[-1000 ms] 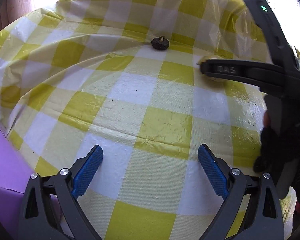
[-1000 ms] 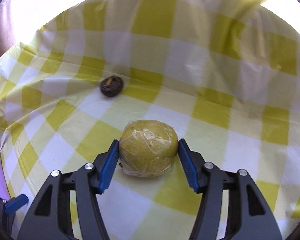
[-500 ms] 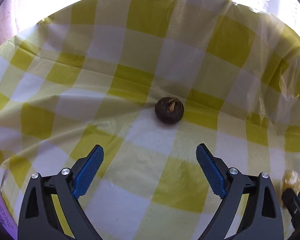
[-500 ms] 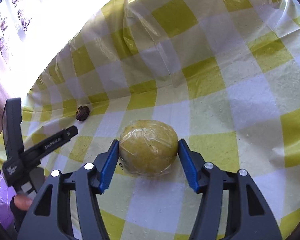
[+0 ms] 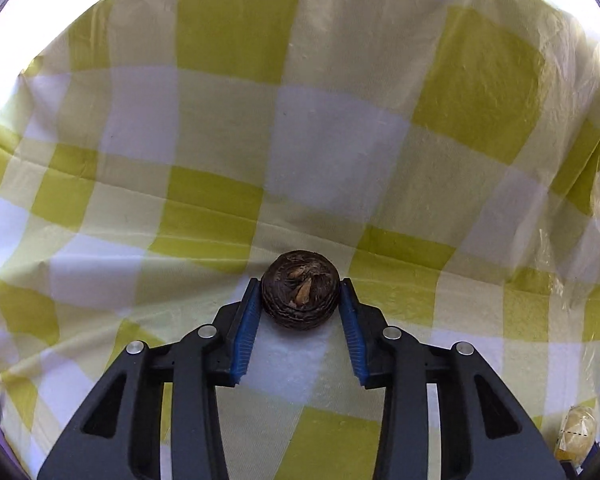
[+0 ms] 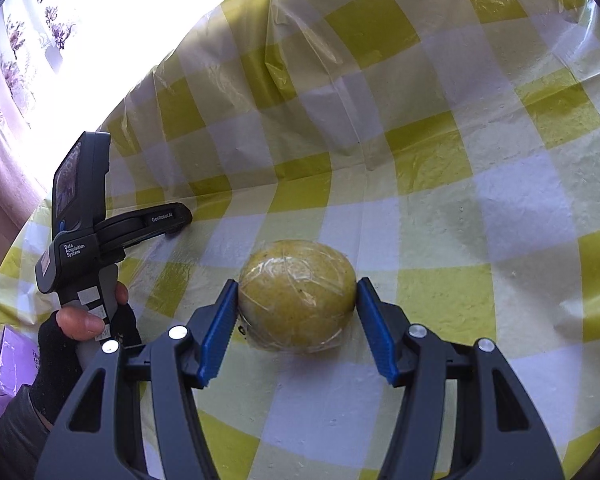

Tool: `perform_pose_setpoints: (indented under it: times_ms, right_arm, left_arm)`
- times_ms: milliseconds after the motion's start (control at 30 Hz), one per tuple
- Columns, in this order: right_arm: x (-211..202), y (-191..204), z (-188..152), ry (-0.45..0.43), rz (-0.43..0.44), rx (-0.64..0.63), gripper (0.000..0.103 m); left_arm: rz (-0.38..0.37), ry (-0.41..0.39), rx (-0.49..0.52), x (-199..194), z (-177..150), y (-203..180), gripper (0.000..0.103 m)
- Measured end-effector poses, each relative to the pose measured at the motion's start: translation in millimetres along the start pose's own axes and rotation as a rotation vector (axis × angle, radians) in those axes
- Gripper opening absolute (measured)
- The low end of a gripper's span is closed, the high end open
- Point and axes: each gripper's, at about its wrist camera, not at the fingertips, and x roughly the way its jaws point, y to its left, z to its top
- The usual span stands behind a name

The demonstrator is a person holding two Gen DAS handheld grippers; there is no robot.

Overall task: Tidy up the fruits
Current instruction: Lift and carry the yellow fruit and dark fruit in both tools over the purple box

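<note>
**Left fingers close on the dark fruit while the right holds the wrapped one**

A second ago the left gripper (image 5: 300, 300) stood wide over bare cloth with the small dark fruit (image 5: 299, 295) far ahead. Now its blue fingers (image 5: 247, 328) have come in to either flank of that fruit and press it, nearly as narrow as they go. The right gripper (image 6: 296, 298) is unchanged, part-open and clamped on the plastic-wrapped yellow fruit (image 6: 296, 294).

Both fruits sit on the yellow-checked surface (image 5: 340, 160), the dark one at a fold in the cloth.

Risks: the dark fruit is round and ridged and held only at the fingertips, so it may squirt forward when lifted. The wrap on the yellow fruit may let it slip.

The dark fruit's tan stem scar faces up toward the camera; it shows no clear long axis. The yellow fruit's long axis runs across the fingers.
</note>
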Motion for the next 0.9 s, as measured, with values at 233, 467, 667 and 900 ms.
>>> perform_pose_setpoints:
  times_ms: [233,467,667,900]
  right_arm:
    - [2,0,1,0.004,-0.001,0.005,0.06]
    - [3,0,1,0.007,0.0,0.005,0.06]
    - [4,0,1,0.008,-0.002,0.005,0.06]
    - [3,0,-1,-0.004,-0.011,0.011,0.06]
  left_arm:
    - [-0.041,-0.018,-0.063,-59,-53,6,0.037]
    - [-0.089,0.005,-0.075,-118,-133,17,0.037]
    - [-0.109,0.015,-0.047,-161,-200,31,0.037]
    - [-0.134,-0.014,-0.018,-176,-216,35,0.037]
